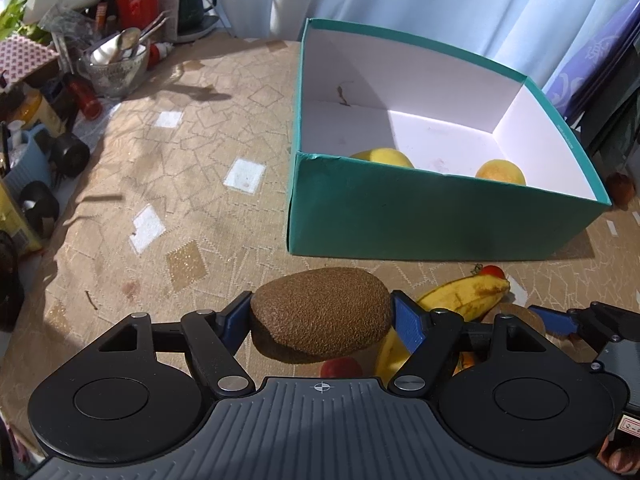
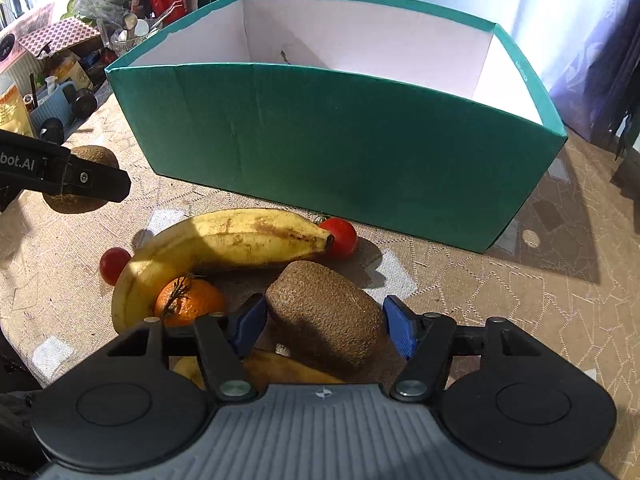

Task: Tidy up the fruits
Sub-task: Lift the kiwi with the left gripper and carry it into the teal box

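My left gripper is shut on a brown kiwi and holds it above the tablecloth, short of the teal box. Two yellow-orange fruits lie inside the box. My right gripper has its blue pads on both sides of a second kiwi that rests on the table; the jaws look closed on it. Beside it lie a banana, an orange and two cherry tomatoes. The left gripper with its kiwi shows at the left of the right wrist view.
The teal box stands right behind the fruit pile. Kitchen clutter, a glass bowl, a red cup and jars crowd the table's far left. A curtain hangs behind. Another banana lies under the right gripper.
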`<state>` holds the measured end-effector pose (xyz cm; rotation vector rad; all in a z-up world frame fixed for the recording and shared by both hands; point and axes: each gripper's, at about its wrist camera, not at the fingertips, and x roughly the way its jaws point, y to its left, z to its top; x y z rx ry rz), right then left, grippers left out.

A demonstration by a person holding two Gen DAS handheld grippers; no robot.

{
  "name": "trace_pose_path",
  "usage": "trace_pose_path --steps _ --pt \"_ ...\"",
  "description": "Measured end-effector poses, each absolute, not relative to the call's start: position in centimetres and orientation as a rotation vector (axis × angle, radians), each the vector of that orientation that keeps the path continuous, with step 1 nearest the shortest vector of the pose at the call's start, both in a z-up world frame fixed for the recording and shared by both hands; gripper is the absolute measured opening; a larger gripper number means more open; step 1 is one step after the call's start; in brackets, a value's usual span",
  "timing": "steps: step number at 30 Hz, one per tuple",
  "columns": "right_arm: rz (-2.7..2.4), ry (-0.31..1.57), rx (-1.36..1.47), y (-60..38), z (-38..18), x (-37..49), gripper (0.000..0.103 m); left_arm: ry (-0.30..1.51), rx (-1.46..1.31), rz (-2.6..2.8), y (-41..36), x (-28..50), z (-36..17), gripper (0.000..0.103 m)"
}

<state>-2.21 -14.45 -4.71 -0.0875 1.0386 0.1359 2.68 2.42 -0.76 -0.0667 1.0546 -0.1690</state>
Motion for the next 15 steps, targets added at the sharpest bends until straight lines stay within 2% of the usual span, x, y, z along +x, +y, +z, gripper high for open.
trace_pose_path --steps 8,15 --pt "0.097 1.025 -0.063 -14.7 -4.9 -2.6 0.061 1.045 -0.047 -0.184 2.2 2.7 -0.5 0.078" --pt "0.004 0.945 -0.009 -15.8 -2.2 -3.9 0.061 1.008 -0.017 -0.212 1.6 2.7 0.3 0.078"
